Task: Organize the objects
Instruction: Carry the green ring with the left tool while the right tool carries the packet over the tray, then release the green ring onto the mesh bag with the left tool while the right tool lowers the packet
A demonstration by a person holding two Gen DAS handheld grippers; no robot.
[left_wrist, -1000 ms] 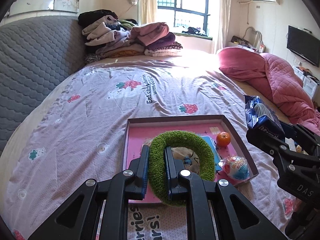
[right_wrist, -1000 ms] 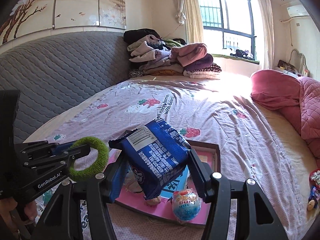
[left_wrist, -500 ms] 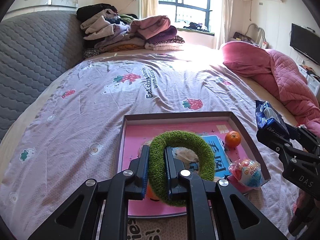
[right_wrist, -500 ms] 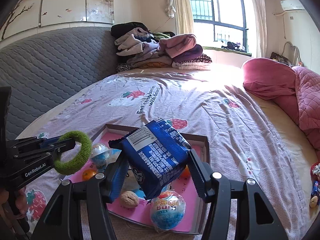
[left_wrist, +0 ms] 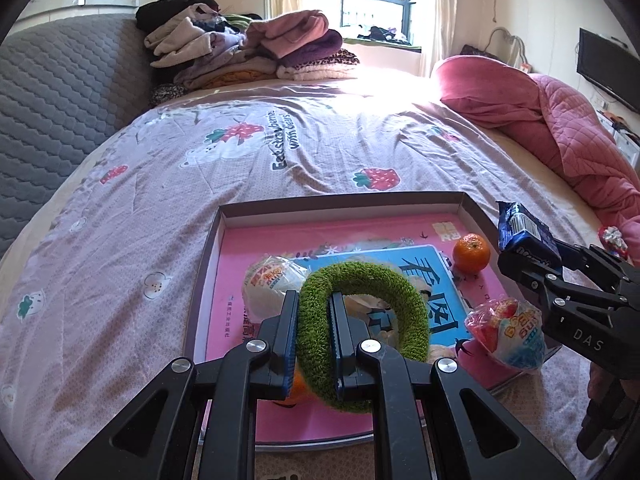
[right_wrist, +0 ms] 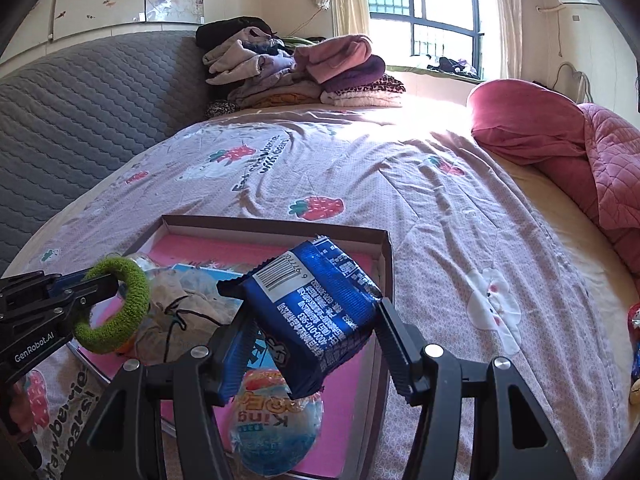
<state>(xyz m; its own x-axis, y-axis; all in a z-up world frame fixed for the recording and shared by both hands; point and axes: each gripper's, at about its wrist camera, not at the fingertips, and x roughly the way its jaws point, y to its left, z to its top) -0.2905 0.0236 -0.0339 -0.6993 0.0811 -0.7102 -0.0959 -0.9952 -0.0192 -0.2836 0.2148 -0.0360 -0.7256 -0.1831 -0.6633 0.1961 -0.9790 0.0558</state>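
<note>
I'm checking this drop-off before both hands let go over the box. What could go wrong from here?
The shallow pink-lined cardboard box is already crowded. The fuzzy green ring in the left gripper hangs over a wrapped snack, so it may settle on top or roll. The crinkly blue snack packet in the right gripper sits near the box's right wall above a wrapped toy egg; released there, it might slide out onto the bedsheet.

place: home bedroom | signs: bed [left_wrist: 320, 168] with strawberry-print sheet, folded clothes pile [left_wrist: 248, 52], wall television [left_wrist: 606, 68], barred window [right_wrist: 424, 12]
</note>
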